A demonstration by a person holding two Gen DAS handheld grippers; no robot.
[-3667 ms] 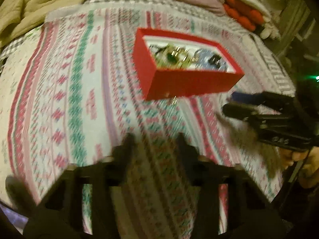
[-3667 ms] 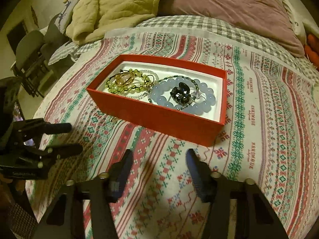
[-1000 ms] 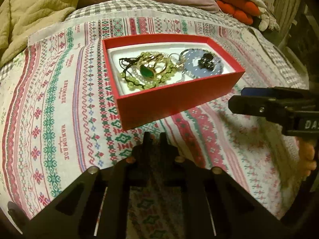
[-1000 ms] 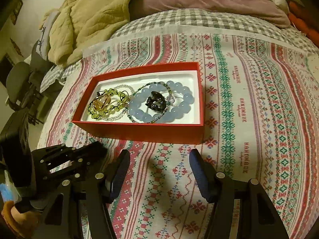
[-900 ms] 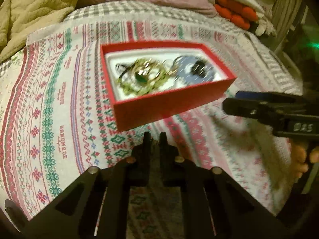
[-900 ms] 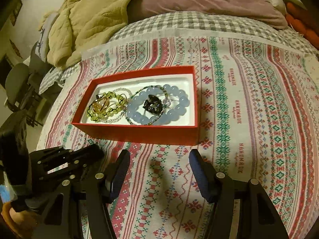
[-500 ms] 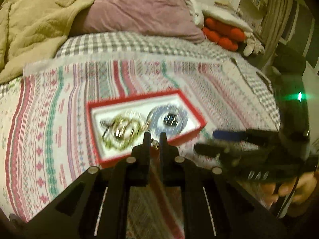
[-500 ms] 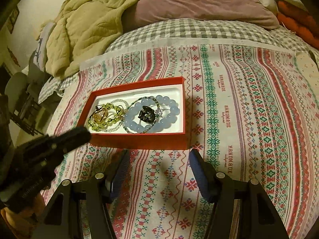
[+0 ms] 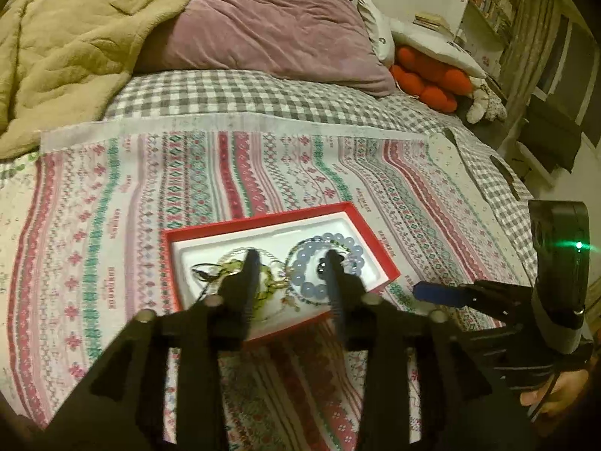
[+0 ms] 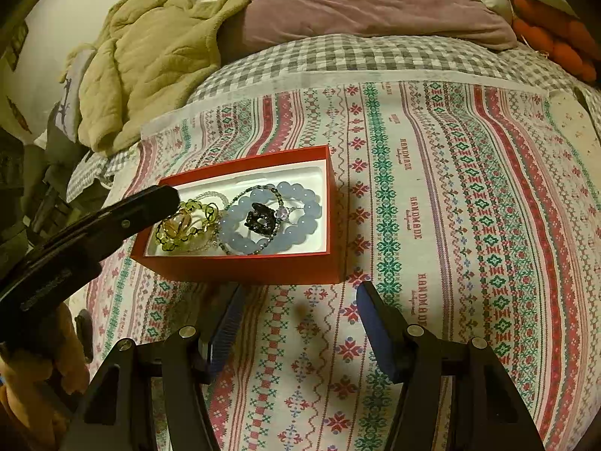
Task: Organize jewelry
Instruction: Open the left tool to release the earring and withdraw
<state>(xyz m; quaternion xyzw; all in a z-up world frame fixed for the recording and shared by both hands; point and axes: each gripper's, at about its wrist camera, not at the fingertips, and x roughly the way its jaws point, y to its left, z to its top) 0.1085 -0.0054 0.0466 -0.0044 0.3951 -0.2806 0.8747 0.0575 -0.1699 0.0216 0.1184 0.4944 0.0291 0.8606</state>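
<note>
Left gripper hangs over the red box, angled down at it, black fingers spread apart; its jaws have just been opening, nothing pinched between them, only box contents showing through the gap. From the right wrist view one left finger reaches in over the box's left end, its tip above the yellow-green bracelet. The hand holding it is half cut off at the frame edge below and left of the box.

Right gripper sits just in front of the box's near wall, tilted down at the patterned cloth, blue pads spread wide, nothing between them. In the left wrist view it pokes in from the right of the box, camera body with a green light behind it, fingers of the holding hand barely visible at the bottom corner.

Box is open, cardboard, rectangular, white moulded liner inside. In it: pale blue bead bracelet, round smooth beads, with a dark glossy lump in its middle, hard to say what; the yellow-green one lies left of it, tangled with thin beaded strands and an amber piece. Left wrist view blurs all this and the fingers block much of it.

Behind the box: grey checked sheet, mauve pillow, quilted tan blanket, orange plush far right.
</note>
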